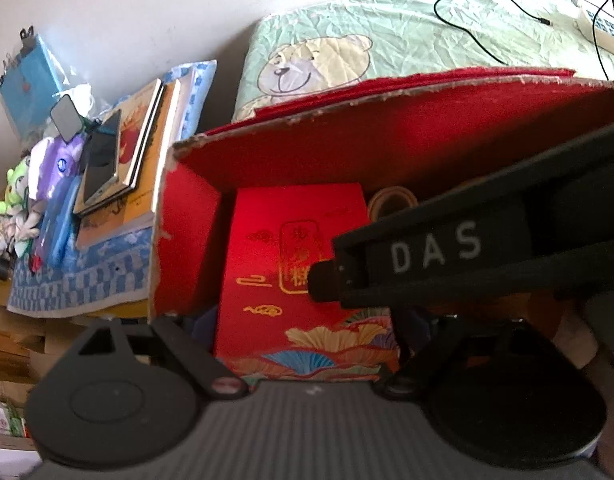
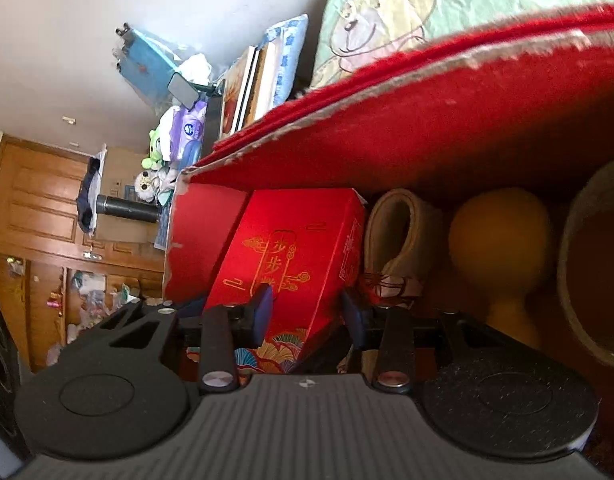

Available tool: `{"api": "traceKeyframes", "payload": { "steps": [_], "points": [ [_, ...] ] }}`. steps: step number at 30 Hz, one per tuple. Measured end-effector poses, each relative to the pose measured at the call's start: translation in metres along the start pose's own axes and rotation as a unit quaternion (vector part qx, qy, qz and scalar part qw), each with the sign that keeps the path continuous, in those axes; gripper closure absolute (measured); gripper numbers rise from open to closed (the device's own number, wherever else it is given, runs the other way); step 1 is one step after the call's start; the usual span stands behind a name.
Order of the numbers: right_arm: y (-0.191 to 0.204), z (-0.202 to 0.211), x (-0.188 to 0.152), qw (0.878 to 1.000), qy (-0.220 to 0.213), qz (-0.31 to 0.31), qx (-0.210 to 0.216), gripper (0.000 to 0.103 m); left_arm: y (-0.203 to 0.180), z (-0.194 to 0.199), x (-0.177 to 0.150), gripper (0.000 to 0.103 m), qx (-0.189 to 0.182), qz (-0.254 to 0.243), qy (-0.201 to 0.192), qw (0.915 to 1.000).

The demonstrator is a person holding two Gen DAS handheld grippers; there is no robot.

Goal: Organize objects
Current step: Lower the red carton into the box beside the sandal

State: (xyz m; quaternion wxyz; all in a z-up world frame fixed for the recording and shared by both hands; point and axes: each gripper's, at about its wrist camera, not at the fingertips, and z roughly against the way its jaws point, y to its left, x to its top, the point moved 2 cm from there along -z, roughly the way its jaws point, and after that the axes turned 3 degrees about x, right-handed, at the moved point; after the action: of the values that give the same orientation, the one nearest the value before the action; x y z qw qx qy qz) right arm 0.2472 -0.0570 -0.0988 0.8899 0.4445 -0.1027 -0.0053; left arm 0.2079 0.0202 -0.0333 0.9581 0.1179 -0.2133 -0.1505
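In the red carton [image 2: 447,128]: one gift box [image 2: 299,248], two tape rolls [image 2: 403,232], one yellow ball [image 2: 503,248] are sitting.
Right gripper [image 2: 307,308]: fingers are clamping the gift box.
Left gripper [image 1: 307,344]: cannot tell.

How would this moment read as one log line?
right gripper: shut on small red box | site: big red box | left gripper: unclear

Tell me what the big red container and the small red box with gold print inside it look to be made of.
Big red container: likely cardboard with a matte red facing; its torn rim shows pale grey-brown board.
Small red box: apparently thin printed card, smooth with a slight sheen, crisp folded edges, gold lettering and colourful fan patterns.
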Motion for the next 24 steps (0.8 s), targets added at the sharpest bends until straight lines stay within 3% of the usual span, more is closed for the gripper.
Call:
{"api": "traceKeyframes", "payload": {
  "steps": [6,10,15,24],
  "points": [
    [0.002,0.012,-0.003,0.999,-0.004,0.010,-0.041,0.063,-0.005,-0.001,-0.001,0.016,-0.030,0.001,0.009,0.9995],
    [0.003,0.025,-0.008,0.998,-0.008,0.022,-0.066,0.063,-0.016,0.009,-0.002,0.016,-0.034,-0.016,-0.004,0.9993],
    [0.012,0.039,-0.012,0.997,-0.033,0.047,-0.060,0.068,-0.018,0.027,-0.001,0.017,-0.033,-0.027,-0.034,0.9985],
    [0.008,0.011,-0.005,0.999,-0.012,0.029,-0.044,0.067,-0.001,0.010,-0.007,0.017,-0.025,-0.018,-0.015,0.9994]
  ]
}}
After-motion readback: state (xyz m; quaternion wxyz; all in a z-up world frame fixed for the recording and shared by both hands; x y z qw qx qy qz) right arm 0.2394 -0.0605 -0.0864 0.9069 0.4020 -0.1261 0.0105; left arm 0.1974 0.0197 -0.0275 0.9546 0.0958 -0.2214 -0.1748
